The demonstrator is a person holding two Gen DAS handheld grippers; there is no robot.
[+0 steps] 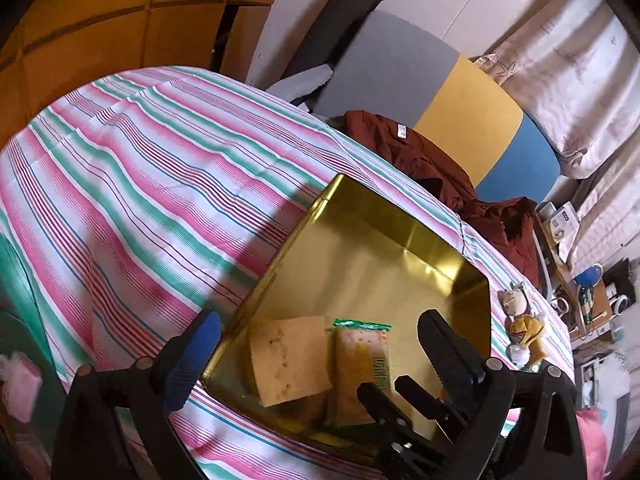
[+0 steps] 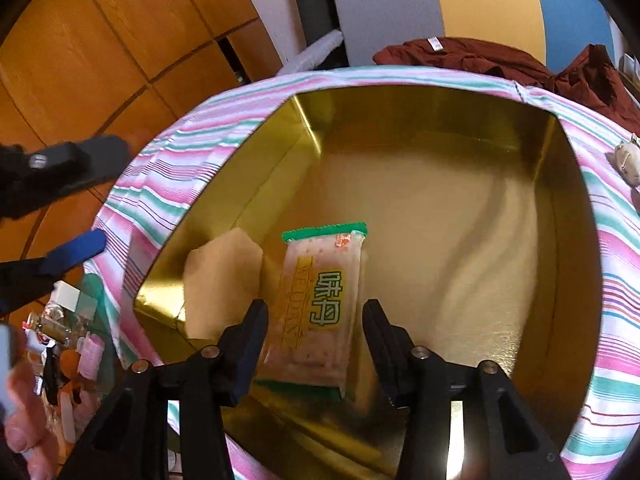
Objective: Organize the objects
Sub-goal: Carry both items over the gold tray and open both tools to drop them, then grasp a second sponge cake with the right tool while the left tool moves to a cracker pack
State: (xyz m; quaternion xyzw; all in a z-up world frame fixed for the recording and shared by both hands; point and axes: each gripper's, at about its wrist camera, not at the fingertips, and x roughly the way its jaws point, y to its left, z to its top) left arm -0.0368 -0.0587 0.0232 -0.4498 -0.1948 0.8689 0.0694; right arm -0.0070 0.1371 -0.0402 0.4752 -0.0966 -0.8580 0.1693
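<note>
A gold tin box (image 1: 400, 236) (image 2: 440, 128) sits open on the striped tablecloth. Inside it lie a green-edged cracker packet (image 1: 362, 364) (image 2: 320, 304) and a tan sponge-like slab (image 1: 290, 354) (image 2: 222, 280), side by side. My left gripper (image 1: 316, 340) is open and empty, its fingers straddling the tin's near left corner above both items. My right gripper (image 2: 316, 320) is open, its fingers either side of the packet and just above it; it shows in the left wrist view as black fingers (image 1: 408, 396) over the tin's near edge.
A small doll (image 1: 520, 320) lies on the cloth right of the tin. A maroon garment (image 1: 432, 160) hangs at the table's far edge. Small packets and a toy (image 2: 64, 344) lie left of the tin. Wooden cabinets (image 2: 100, 40) stand behind.
</note>
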